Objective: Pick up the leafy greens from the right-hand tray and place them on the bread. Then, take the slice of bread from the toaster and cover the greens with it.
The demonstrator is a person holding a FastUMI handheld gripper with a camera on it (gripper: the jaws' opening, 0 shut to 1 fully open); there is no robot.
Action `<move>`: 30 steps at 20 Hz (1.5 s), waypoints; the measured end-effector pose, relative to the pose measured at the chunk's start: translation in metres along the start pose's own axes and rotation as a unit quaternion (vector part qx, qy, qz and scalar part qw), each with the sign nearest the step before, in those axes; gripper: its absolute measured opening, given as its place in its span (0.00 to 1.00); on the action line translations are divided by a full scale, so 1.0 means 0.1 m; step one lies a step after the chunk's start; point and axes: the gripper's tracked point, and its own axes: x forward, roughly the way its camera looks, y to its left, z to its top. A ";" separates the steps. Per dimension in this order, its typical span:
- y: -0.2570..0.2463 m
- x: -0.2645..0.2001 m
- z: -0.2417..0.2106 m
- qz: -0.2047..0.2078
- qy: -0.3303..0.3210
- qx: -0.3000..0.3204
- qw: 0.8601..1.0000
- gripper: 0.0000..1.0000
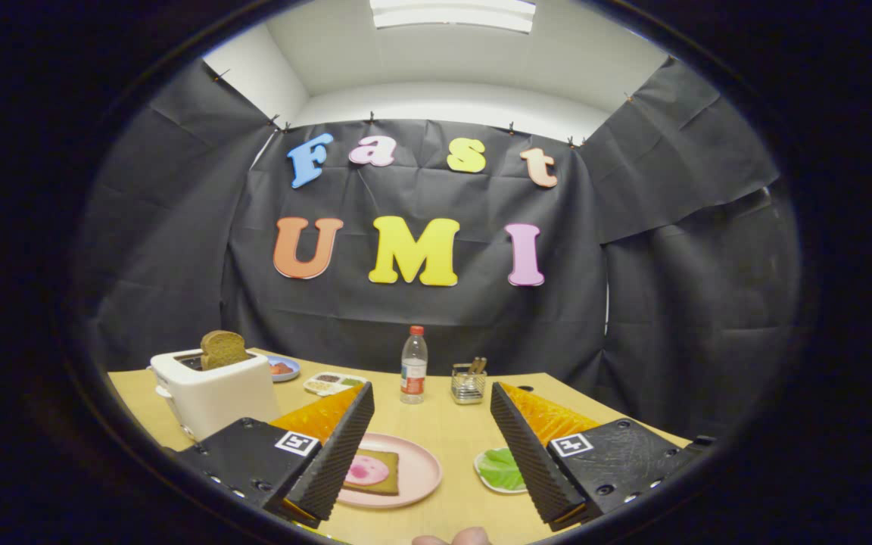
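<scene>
I see the gripper (428, 446) with jaws spread wide, holding nothing, above the worktop (443, 424). Between them lies the pink plate (421, 469) carrying 1 bread slice (374, 471), partly hidden by the left finger. The leafy greens (501, 467) on their tray (481, 477) are half covered by the right finger. The toaster (213, 393) near the far left corner holds 1 slice (222, 349).
</scene>
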 end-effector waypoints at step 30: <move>-1.81 1.31 -1.89 -0.028 0.325 0.369 0.870 0.82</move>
